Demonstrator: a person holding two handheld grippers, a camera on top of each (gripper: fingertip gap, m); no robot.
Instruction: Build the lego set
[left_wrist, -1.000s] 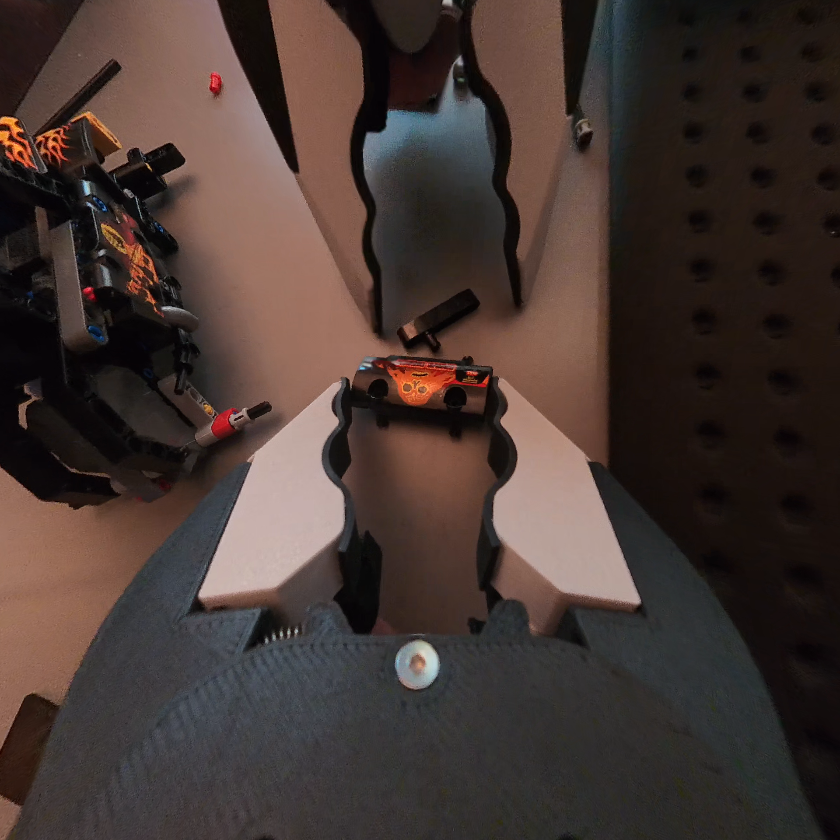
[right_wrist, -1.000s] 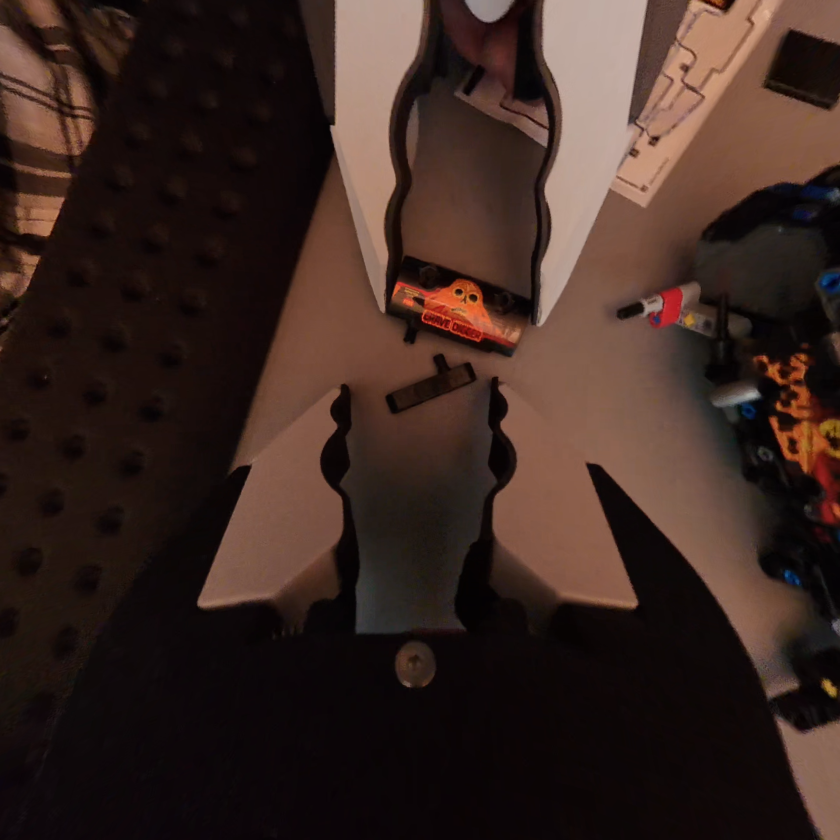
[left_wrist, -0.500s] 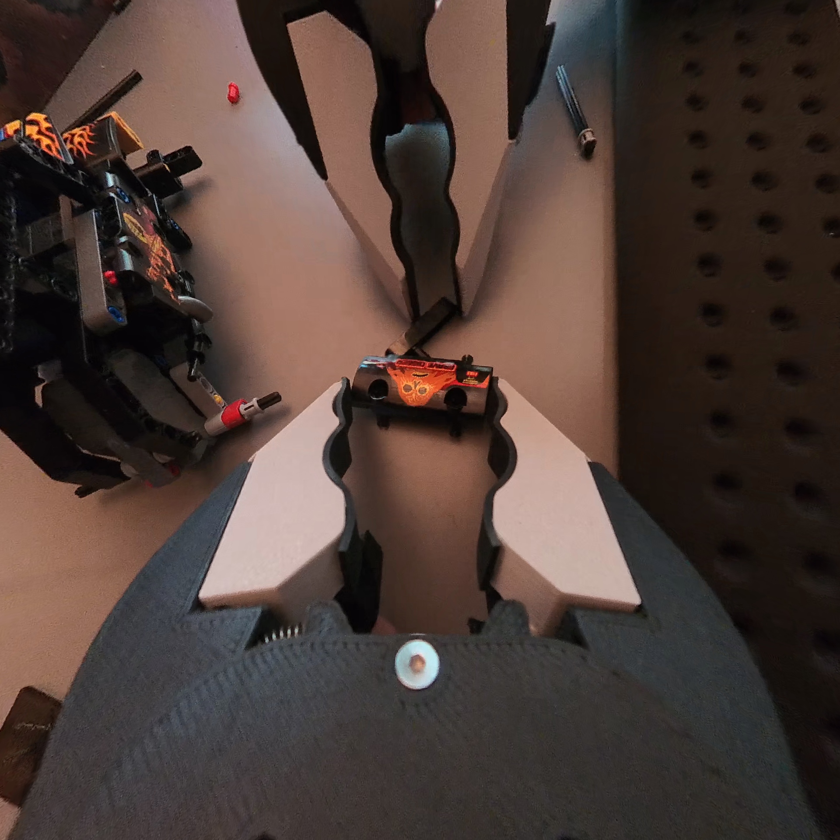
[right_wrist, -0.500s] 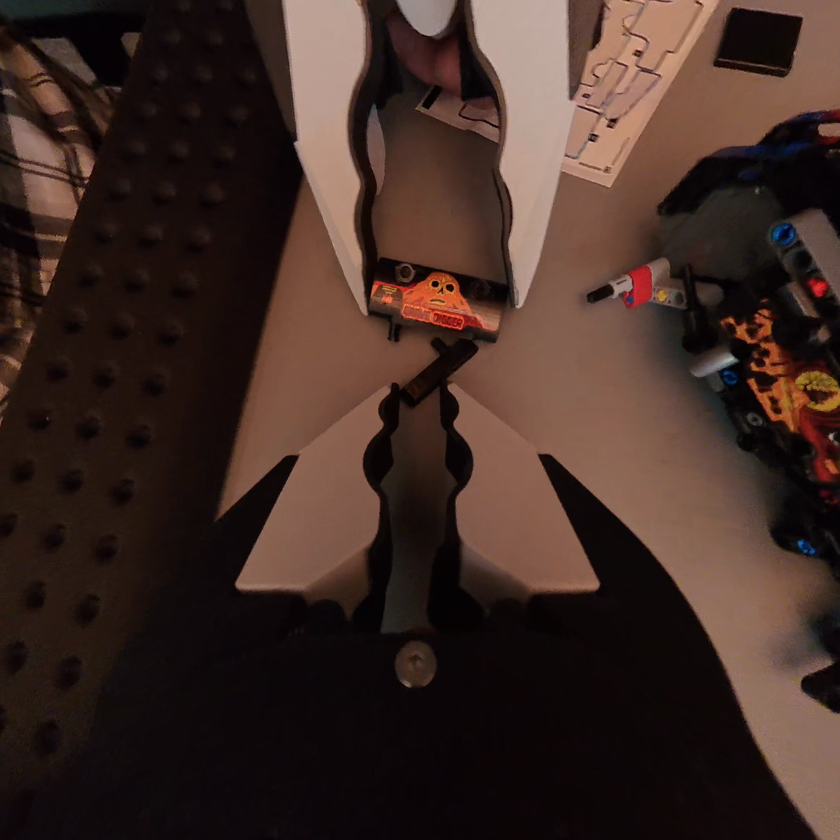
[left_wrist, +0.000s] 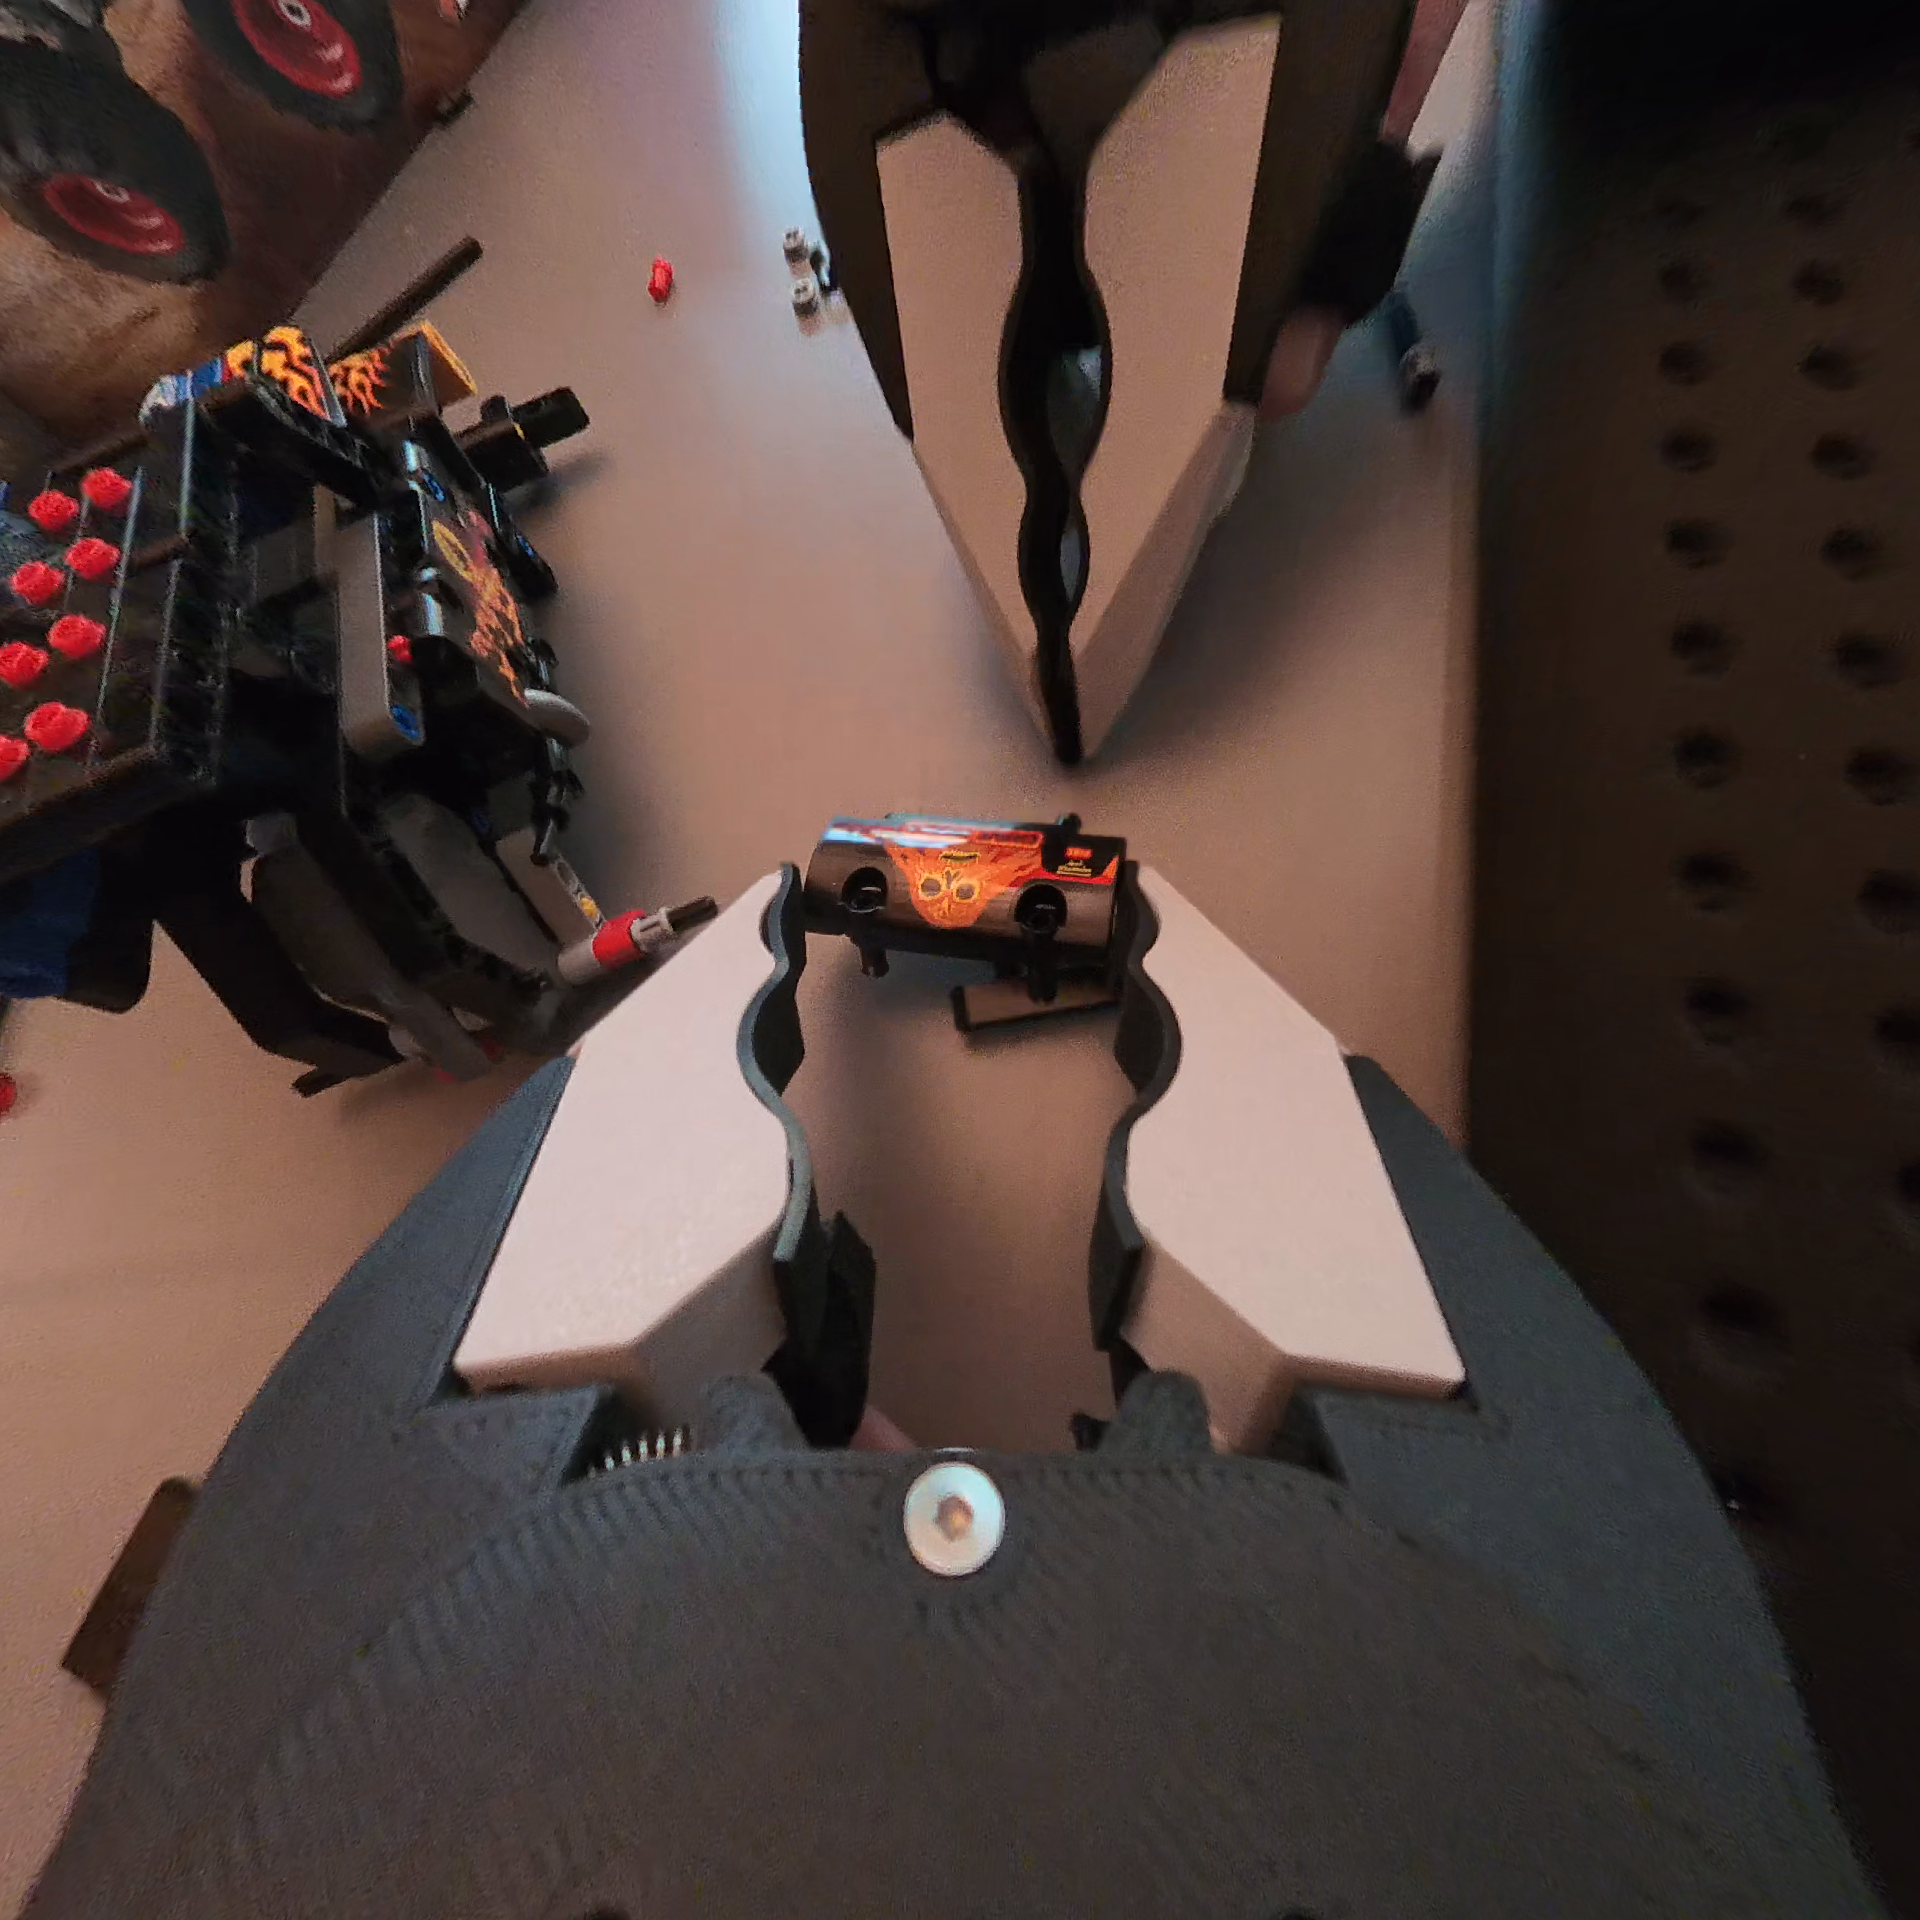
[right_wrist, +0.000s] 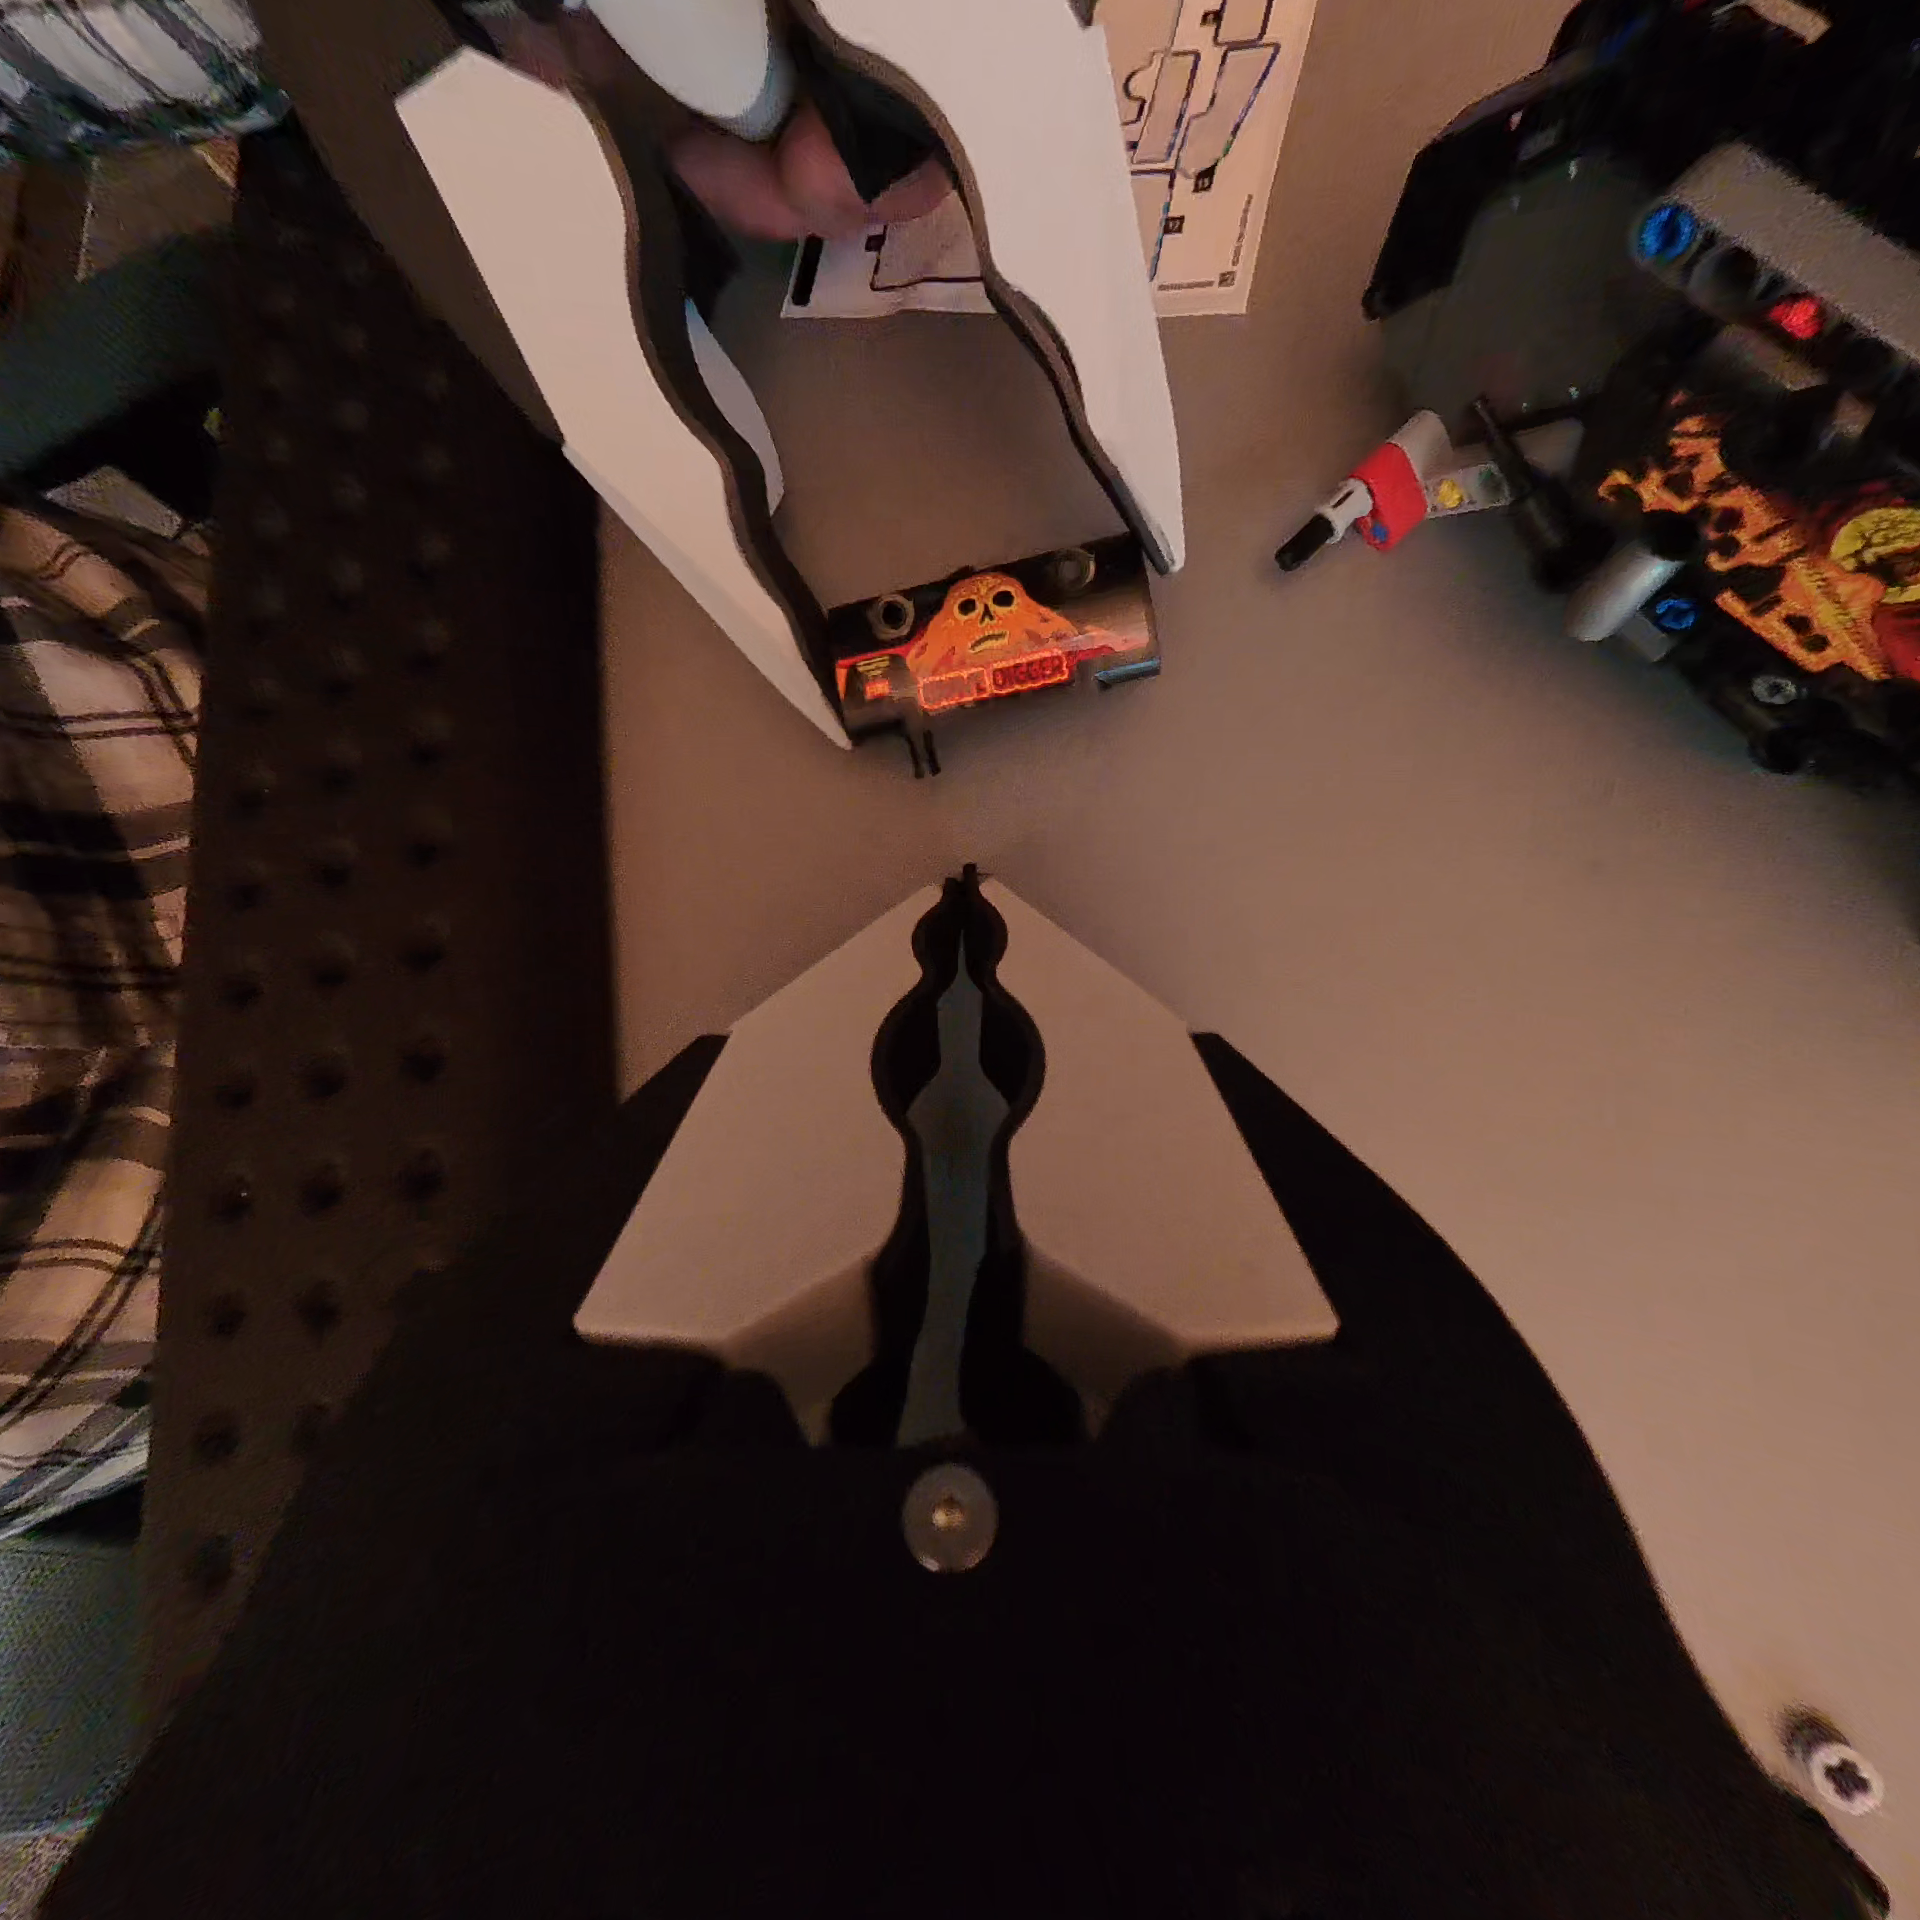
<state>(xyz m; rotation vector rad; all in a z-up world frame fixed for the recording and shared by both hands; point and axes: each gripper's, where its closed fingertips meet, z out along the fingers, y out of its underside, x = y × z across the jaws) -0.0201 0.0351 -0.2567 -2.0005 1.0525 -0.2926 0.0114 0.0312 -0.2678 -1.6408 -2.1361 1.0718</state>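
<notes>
- The half-built monster truck (left_wrist: 312, 665) lies on the bench (left_wrist: 727, 582), chassis and flame-printed panels joined — its big black wheels (left_wrist: 104, 197) lie apart at the far edge, seemingly not yet fitted.
- The left tongs (left_wrist: 961, 914) grip a skull-printed black panel (left_wrist: 961, 883) by its ends, clear of the truck; it looks unattached.
- The right tongs (right_wrist: 968, 883) are pinched closed — whether on a small part cannot be told.
- A small black piece (left_wrist: 1029, 1006) lies beneath the panel.

Tabletop (left_wrist: 727, 644): we see it smooth, matt.
Skull-printed panel (left_wrist: 961, 883): glossy plastic.
Left gripper (left_wrist: 961, 914) body: rough, ridged plastic.
Screw (left_wrist: 953, 1521): shiny metal.
</notes>
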